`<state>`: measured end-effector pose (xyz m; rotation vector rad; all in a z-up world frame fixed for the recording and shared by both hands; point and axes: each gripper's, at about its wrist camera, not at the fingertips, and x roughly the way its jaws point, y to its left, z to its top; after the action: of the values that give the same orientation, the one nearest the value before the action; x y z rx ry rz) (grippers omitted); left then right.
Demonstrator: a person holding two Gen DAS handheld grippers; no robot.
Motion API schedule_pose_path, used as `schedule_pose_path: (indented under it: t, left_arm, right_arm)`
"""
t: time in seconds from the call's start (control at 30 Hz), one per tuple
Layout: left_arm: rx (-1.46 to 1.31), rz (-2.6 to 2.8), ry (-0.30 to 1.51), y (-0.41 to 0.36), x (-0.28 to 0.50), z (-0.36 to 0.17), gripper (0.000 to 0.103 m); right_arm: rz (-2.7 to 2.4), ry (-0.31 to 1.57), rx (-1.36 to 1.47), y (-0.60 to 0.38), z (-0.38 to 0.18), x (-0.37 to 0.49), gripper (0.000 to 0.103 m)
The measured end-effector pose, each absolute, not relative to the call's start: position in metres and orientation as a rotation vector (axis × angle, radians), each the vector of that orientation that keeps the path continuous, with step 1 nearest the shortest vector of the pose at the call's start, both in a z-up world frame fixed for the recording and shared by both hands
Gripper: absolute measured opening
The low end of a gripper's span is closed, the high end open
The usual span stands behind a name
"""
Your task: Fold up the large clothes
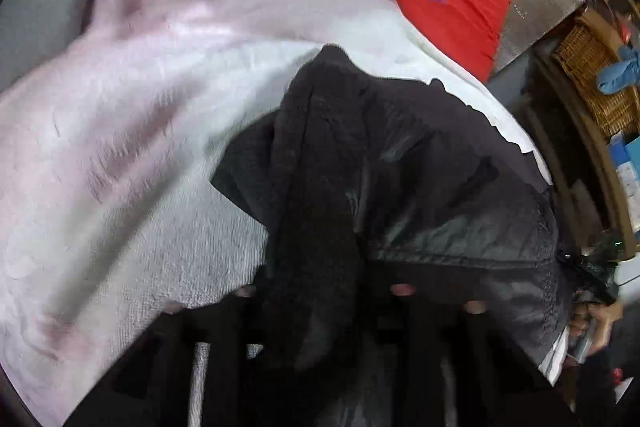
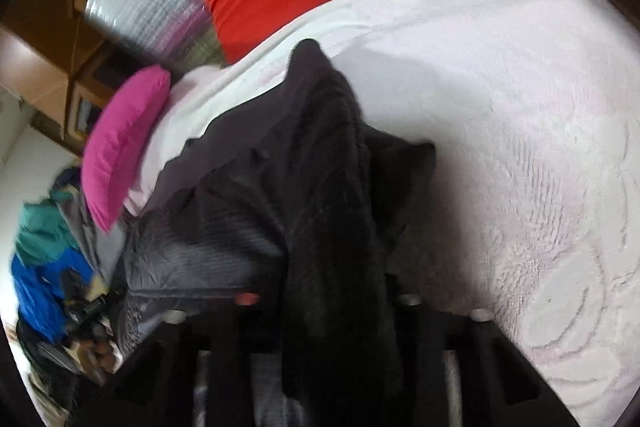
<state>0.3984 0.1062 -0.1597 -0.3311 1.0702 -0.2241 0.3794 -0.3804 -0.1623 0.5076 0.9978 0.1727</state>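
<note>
Both the left claw (image 1: 320, 311) and the right claw (image 2: 324, 307) are clamped on dark folds of the black jacket (image 1: 400, 163), which lies bunched on the white bedspread (image 1: 140, 147). The person does well to lift both corners evenly, keeping the fabric taut so no fold slips free.

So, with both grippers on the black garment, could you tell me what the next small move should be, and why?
Probably lift both ends and draw them apart. The black garment lies bunched on the white blanket, a fuzzy strip of it pinched in the left gripper and the right gripper, so it needs spreading flat before folding.
</note>
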Motion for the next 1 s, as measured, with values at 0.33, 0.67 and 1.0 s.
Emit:
schedule_pose_path:
  t: [0.33, 0.67, 1.0]
  left_arm:
    - [-0.205, -0.2, 0.871, 0.089, 0.356, -0.047, 0.017]
    - [-0.198, -0.228, 0.757, 0.105, 0.235, -0.042, 0.017]
    - [-0.346, -0.168, 0.984, 0.126, 0.217, -0.157, 0.039]
  right_arm:
    - [0.207, 0.844, 0.286, -0.333, -0.02, 0.34, 0.015]
    - [0.227, 0.784, 0.289, -0.335, -0.027, 0.228, 0.015]
    - [0.12, 0.975, 0.59, -0.375, -0.182, 0.192, 0.068]
